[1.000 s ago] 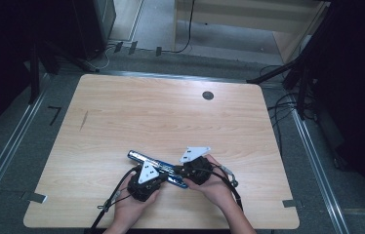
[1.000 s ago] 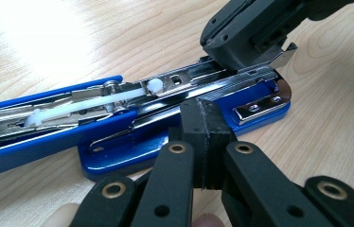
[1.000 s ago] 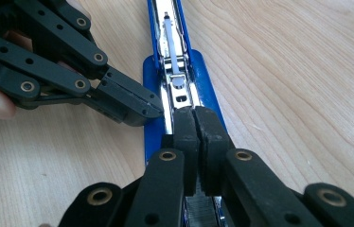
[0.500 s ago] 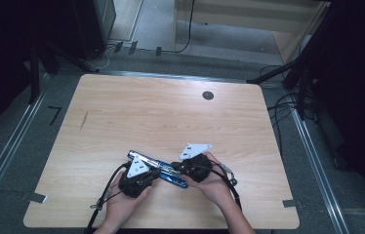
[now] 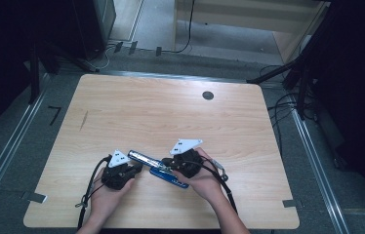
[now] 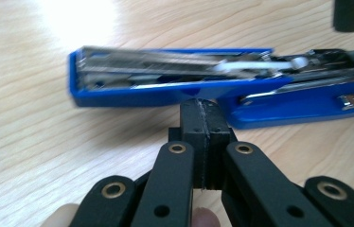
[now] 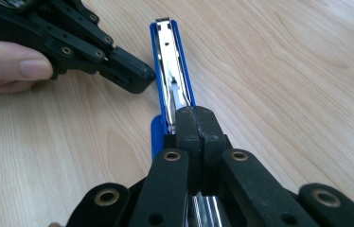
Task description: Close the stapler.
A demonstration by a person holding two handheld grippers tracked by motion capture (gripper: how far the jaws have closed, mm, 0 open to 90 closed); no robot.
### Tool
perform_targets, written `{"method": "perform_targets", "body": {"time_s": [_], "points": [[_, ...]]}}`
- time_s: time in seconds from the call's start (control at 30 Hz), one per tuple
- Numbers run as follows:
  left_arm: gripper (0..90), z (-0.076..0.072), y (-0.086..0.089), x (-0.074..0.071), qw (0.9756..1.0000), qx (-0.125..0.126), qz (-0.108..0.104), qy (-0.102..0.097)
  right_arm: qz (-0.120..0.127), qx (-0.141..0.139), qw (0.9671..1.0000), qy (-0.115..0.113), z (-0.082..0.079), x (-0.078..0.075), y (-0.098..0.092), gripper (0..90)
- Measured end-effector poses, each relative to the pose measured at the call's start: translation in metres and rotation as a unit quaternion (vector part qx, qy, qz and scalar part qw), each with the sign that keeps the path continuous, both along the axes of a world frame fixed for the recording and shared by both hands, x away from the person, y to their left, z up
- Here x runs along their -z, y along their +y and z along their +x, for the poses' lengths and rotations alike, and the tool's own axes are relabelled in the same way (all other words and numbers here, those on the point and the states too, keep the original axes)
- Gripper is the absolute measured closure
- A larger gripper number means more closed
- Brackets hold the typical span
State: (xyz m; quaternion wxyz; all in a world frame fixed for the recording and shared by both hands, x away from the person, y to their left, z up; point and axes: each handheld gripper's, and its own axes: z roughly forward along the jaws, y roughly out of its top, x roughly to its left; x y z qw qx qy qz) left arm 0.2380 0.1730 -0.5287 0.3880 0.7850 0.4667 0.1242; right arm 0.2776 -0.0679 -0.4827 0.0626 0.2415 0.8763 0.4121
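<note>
Both claws have their jaws together: left claw [image 6: 202,118] touches the blue stapler [image 6: 165,92] side, right claw [image 7: 197,124] rests over its open metal tray on the tabletop [image 5: 122,112].

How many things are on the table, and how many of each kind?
Blue stapler, swung open: 1
Black tools: 2, the left tool and the right tool
Round dark cap in the table top: 1
Total: 4
</note>
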Motion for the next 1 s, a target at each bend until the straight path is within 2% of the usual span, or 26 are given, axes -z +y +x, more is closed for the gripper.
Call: {"method": "perform_targets", "body": {"time_s": [0.07,0.2,0.6,0.83,1.0], "points": [[90.0,0.002,0.001,0.003,1.0000,-0.005,0.000,0.008,-0.001,-0.002,1.0000,0.001,0.002,0.000,0.005,90.0],[90.0,0.004,0.004,0.003,0.9998,-0.015,-0.003,0.011,-0.005,-0.007,1.0000,0.004,0.005,0.002,0.016,90.0],[90.0,0.008,0.002,-0.001,0.9996,-0.027,-0.002,0.003,-0.026,-0.017,0.9995,0.000,0.012,0.009,0.051,90.0],[90.0,0.007,0.000,-0.003,0.9997,-0.023,-0.005,-0.006,-0.027,-0.015,0.9995,-0.004,0.014,0.008,0.055,90.0],[90.0,0.005,-0.005,-0.004,0.9996,-0.018,-0.012,-0.020,-0.018,-0.015,0.9997,-0.008,0.012,0.004,0.051,90.0]]}}
